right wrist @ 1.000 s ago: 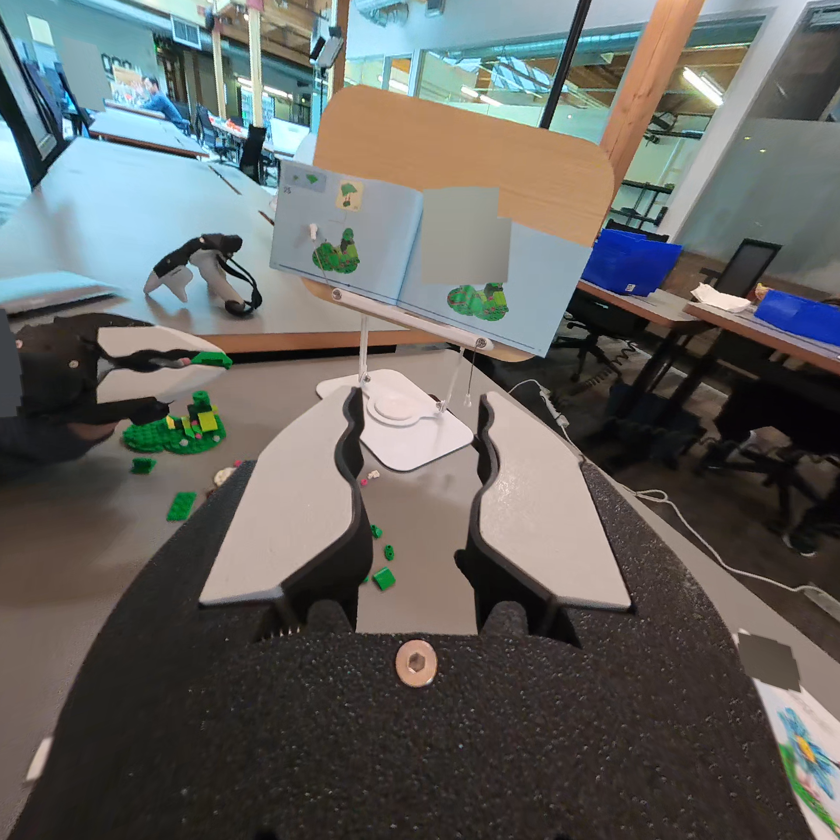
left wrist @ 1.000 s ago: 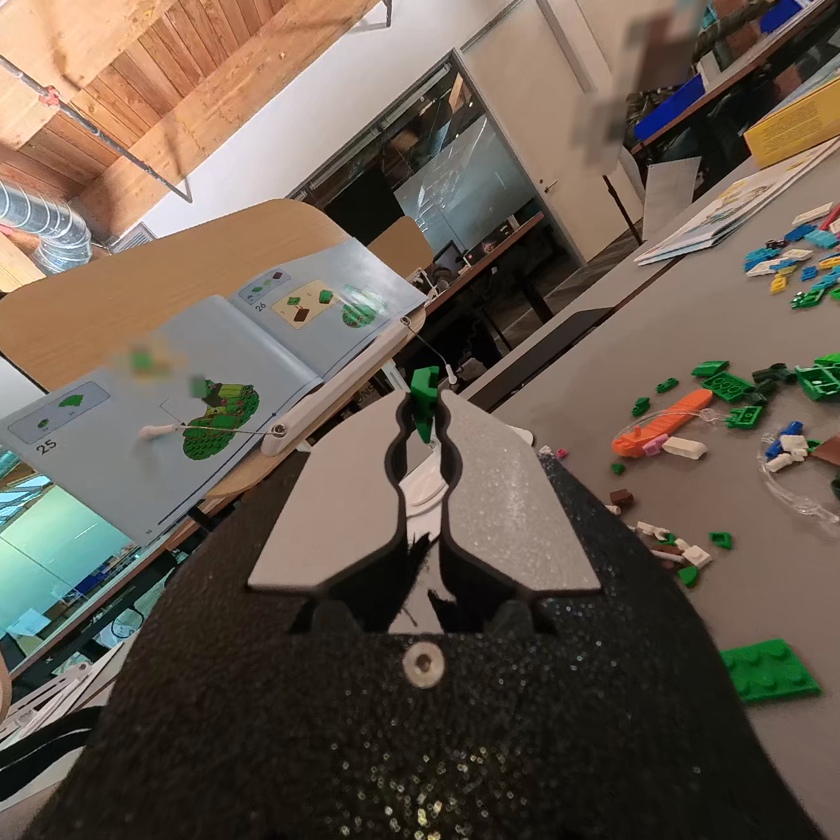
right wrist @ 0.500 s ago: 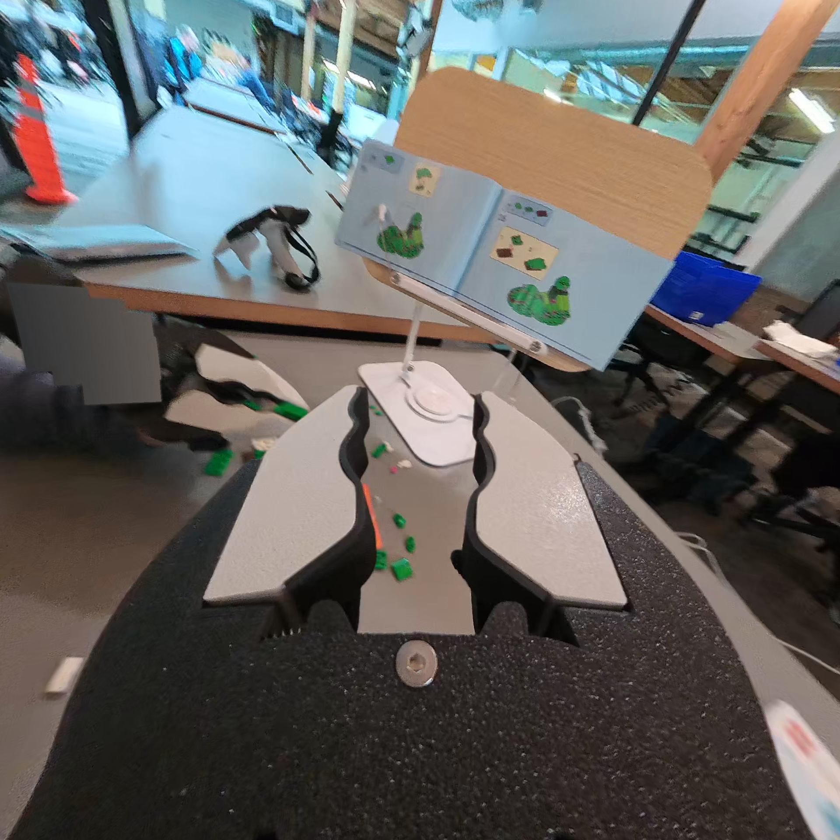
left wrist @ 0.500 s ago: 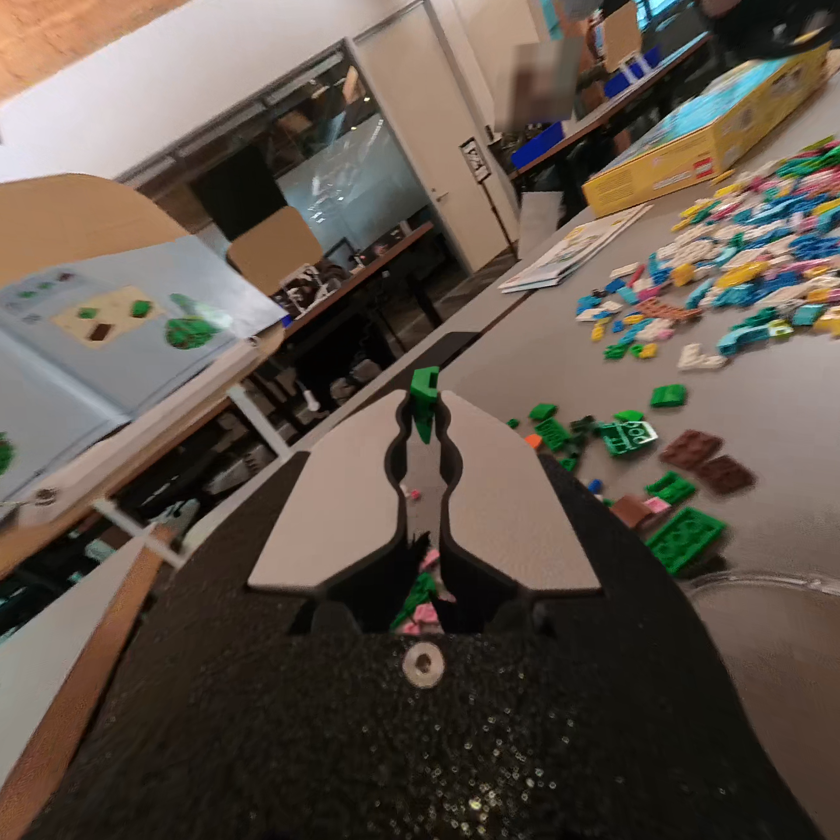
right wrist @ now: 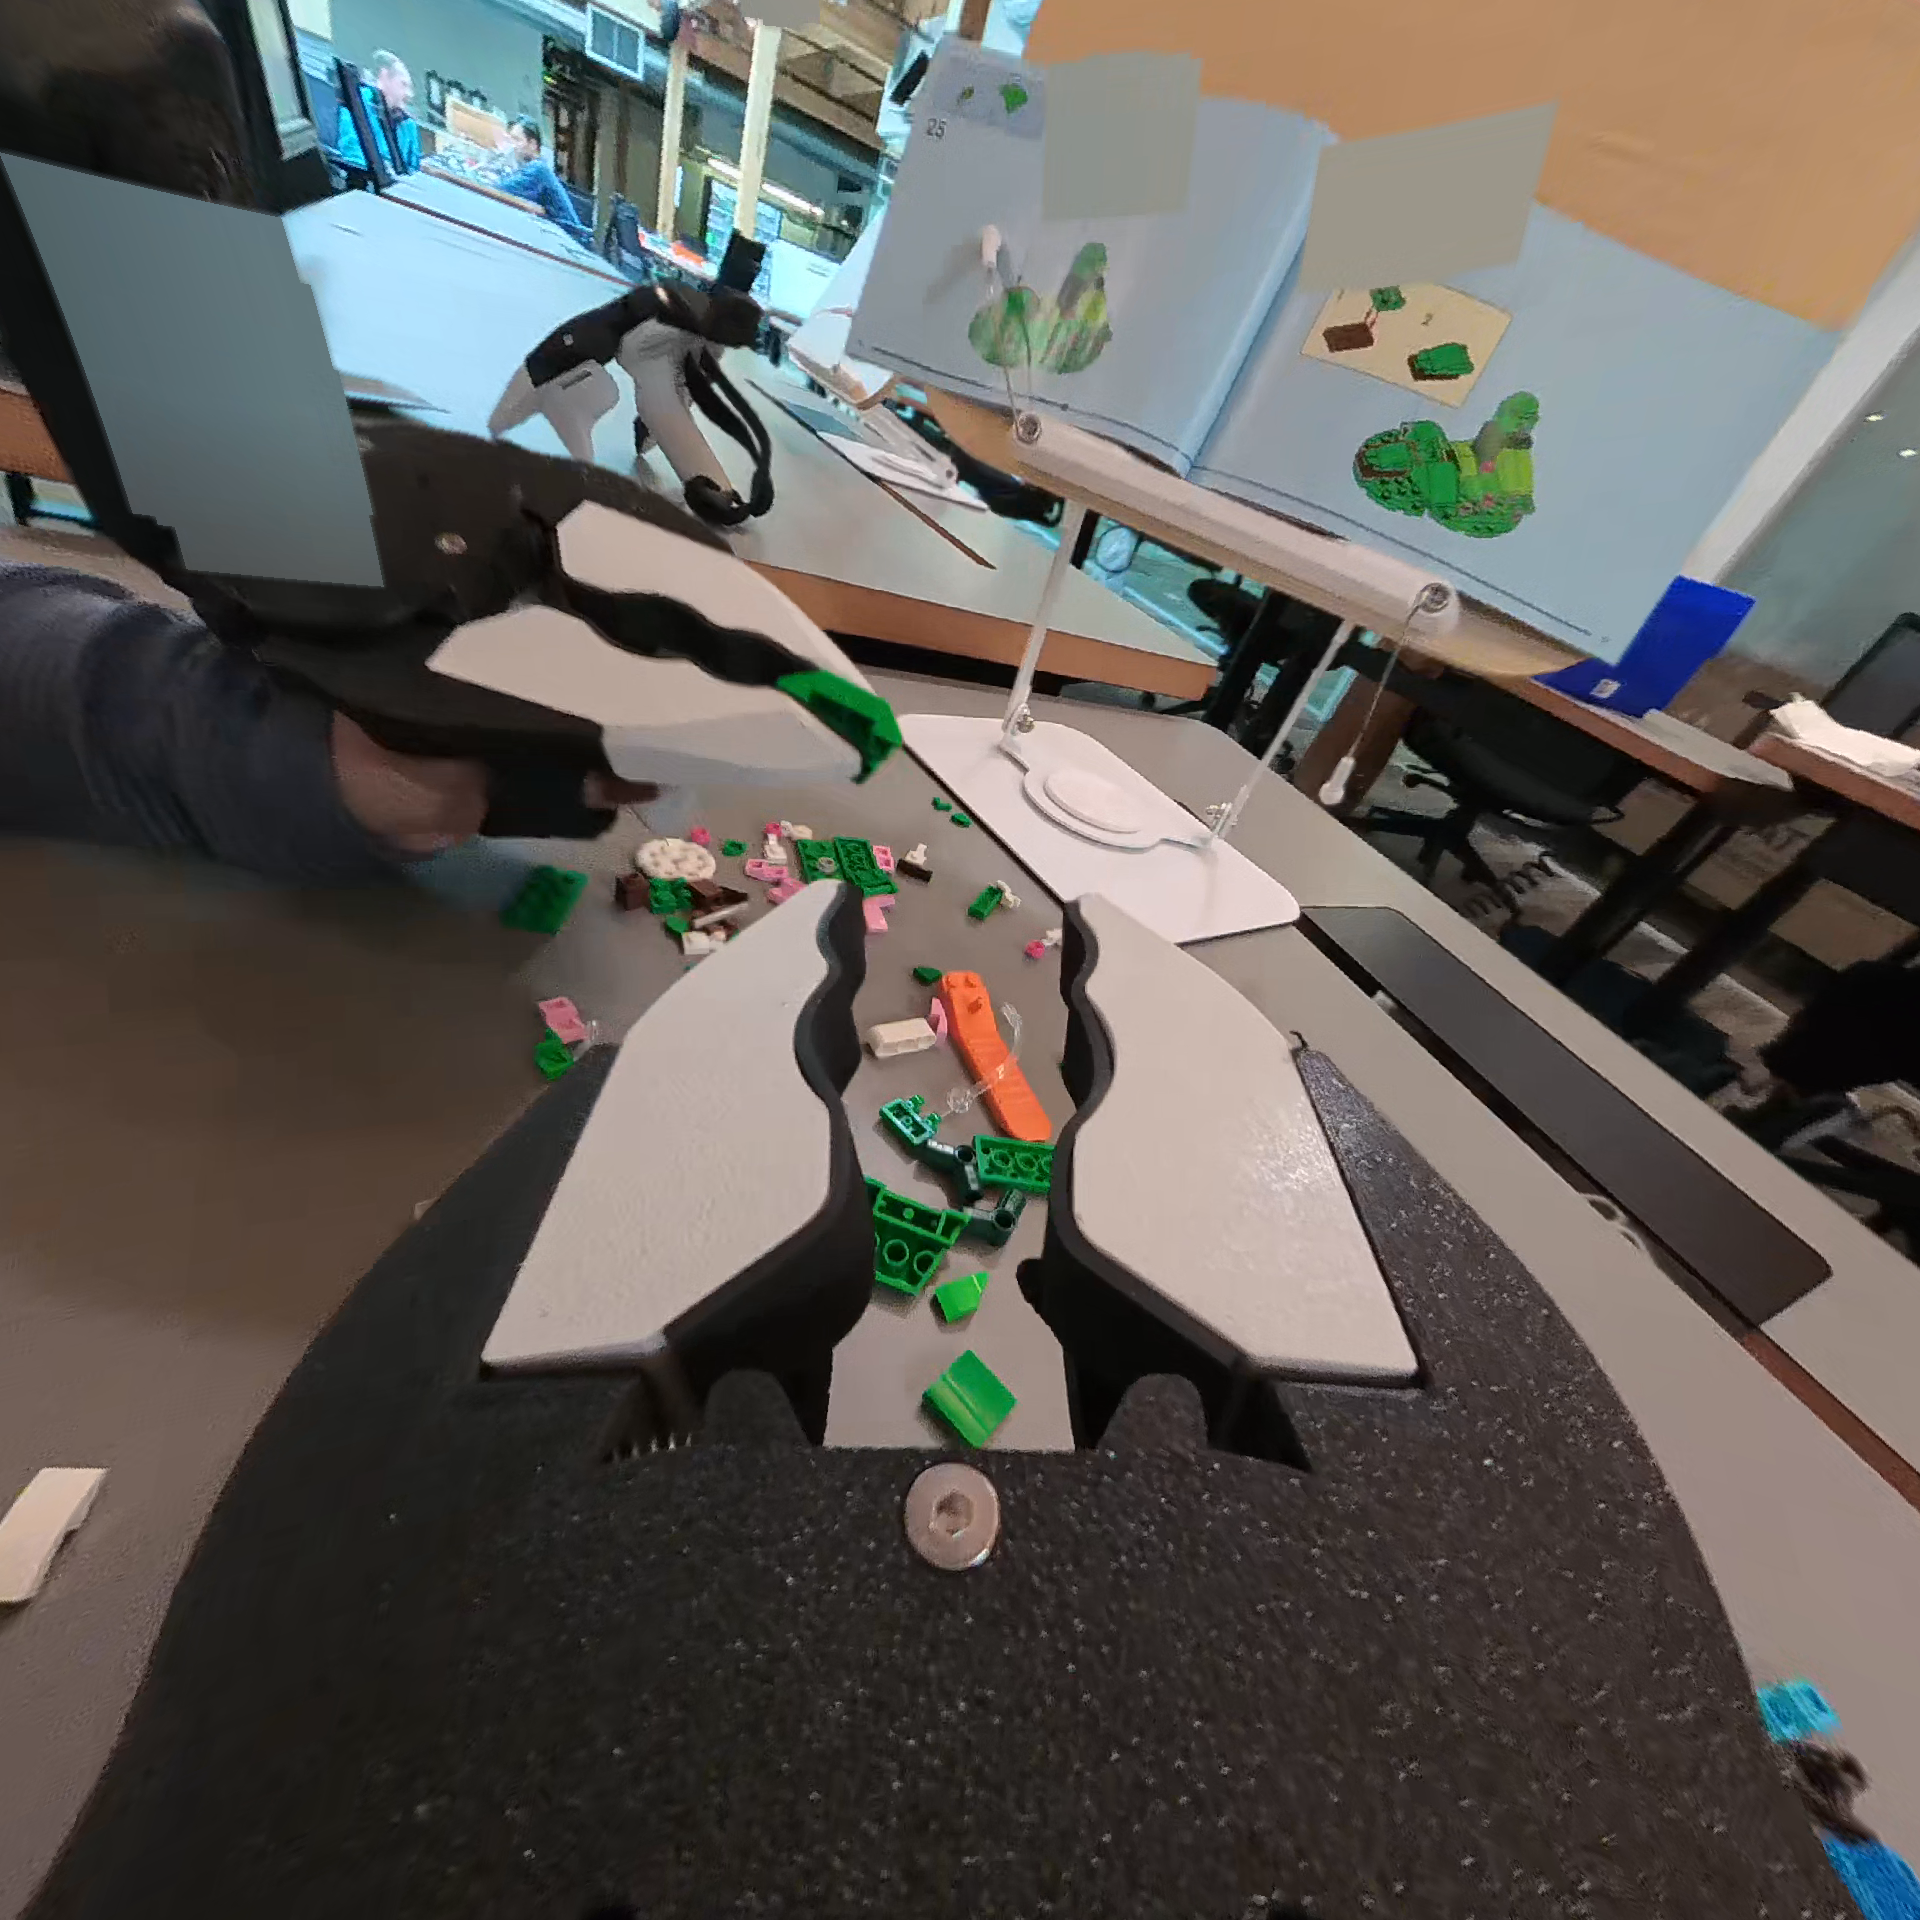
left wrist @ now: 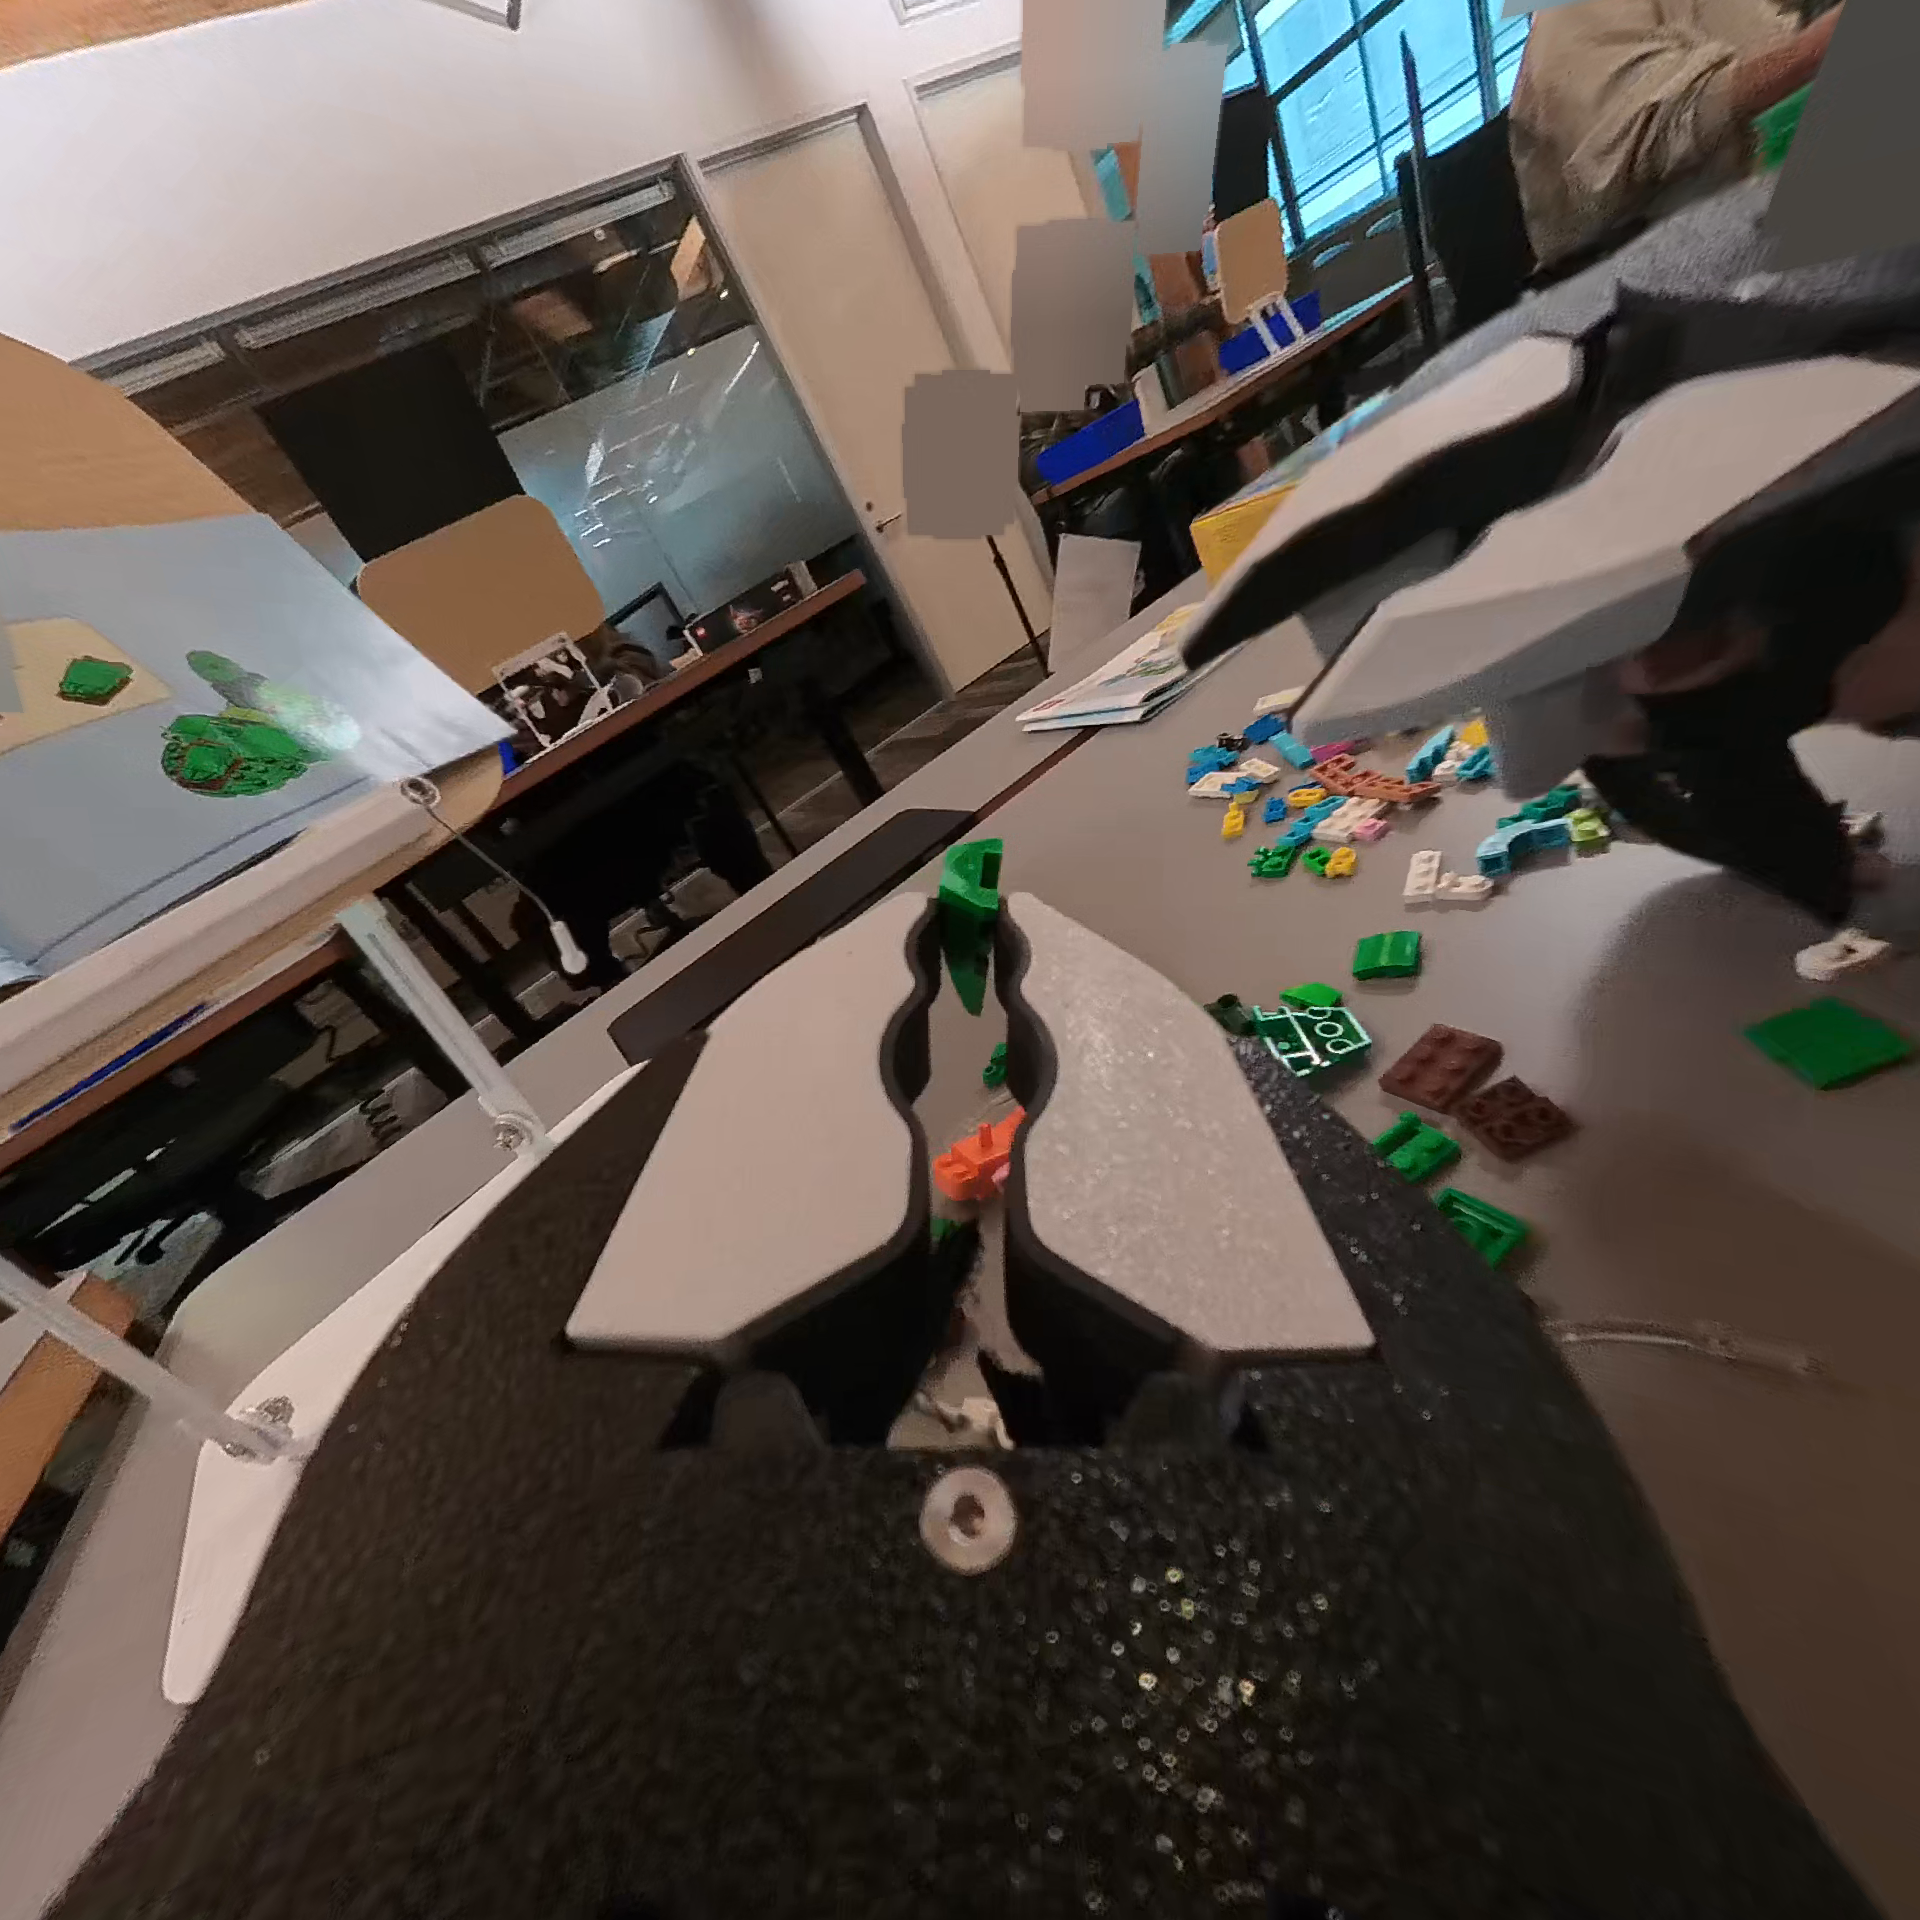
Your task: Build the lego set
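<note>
Left hand-held gripper (left wrist: 971,914) pinches a green piece (left wrist: 968,920); right hand-held gripper (right wrist: 961,925) hovers open, empty.
Probably best to keep the pinch firm until seated.

Surface: a flat grey tabletop (right wrist: 260,1091) with a black strip (right wrist: 1558,1091) set into it near its far edge.
Stand: the white flat base plate of the booklet stand (right wrist: 1143,862) rests at the far side.
Separator: a long orange plastic brick separator (right wrist: 992,1055) lies among small green pieces (right wrist: 914,1236).
Near pile: pink, white, brown and green bricks (right wrist: 769,883) scattered just before the stand base.
Far spread: blue, yellow, white and pink pieces (left wrist: 1340,800), with two brown studded plates (left wrist: 1475,1086) nearer.
Paper: a closed booklet (left wrist: 1112,686) and a yellow cardboard box (left wrist: 1242,530) by the far edge.
</note>
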{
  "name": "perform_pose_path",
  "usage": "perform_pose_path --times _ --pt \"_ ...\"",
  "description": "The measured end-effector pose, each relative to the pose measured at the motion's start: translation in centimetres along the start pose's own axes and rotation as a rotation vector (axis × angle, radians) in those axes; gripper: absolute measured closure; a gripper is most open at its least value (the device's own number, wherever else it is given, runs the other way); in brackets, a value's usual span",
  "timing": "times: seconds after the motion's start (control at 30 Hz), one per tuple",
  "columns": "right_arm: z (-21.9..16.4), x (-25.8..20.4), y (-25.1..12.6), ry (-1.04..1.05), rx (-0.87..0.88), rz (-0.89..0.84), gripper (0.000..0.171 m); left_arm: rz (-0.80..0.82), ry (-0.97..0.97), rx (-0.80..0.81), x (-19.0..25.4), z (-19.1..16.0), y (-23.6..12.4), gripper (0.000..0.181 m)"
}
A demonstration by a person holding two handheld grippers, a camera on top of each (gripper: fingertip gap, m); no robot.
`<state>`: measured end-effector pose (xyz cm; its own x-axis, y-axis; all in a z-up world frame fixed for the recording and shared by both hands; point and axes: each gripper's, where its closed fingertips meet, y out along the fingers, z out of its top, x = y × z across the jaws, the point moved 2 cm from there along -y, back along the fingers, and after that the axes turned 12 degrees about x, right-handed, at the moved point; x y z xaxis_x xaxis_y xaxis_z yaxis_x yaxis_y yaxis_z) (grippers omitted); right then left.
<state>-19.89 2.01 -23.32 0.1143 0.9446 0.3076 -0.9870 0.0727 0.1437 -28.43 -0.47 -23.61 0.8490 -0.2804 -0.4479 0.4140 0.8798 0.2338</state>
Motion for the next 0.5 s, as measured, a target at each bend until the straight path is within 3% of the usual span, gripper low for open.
perform_pose_path --times 0.5 --pt "-1.7 -0.9 -0.4 -0.187 0.003 0.009 0.145 -0.035 -0.060 0.071 -0.1 0.7 -1.0 0.173"
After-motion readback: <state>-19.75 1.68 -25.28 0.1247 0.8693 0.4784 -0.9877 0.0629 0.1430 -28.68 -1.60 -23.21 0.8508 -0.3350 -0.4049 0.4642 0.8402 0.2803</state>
